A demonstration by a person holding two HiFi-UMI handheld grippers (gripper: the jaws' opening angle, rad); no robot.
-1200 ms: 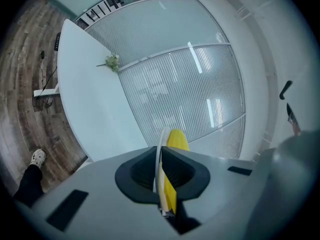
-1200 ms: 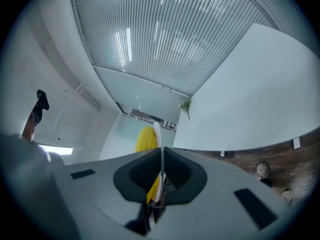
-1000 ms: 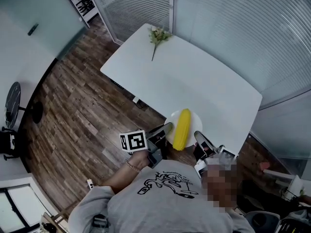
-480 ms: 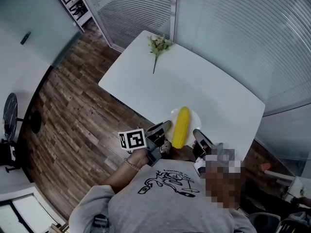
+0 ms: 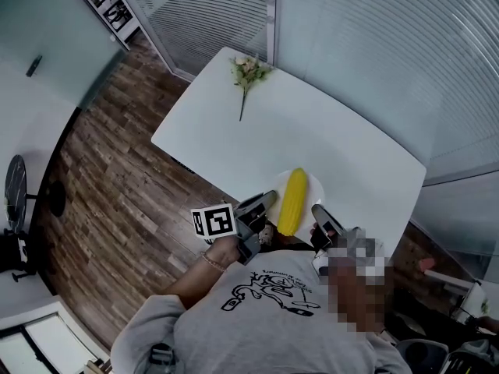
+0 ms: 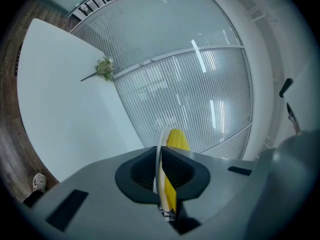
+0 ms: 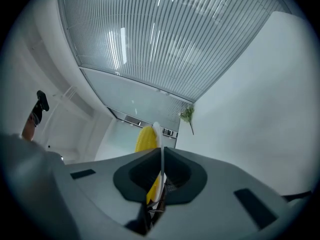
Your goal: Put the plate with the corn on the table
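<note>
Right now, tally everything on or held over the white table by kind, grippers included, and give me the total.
Plate: 1
Corn cob: 1
Flower sprig: 1
Grippers: 2, left gripper and right gripper, each clamped on the plate's rim
Total: 5
</note>
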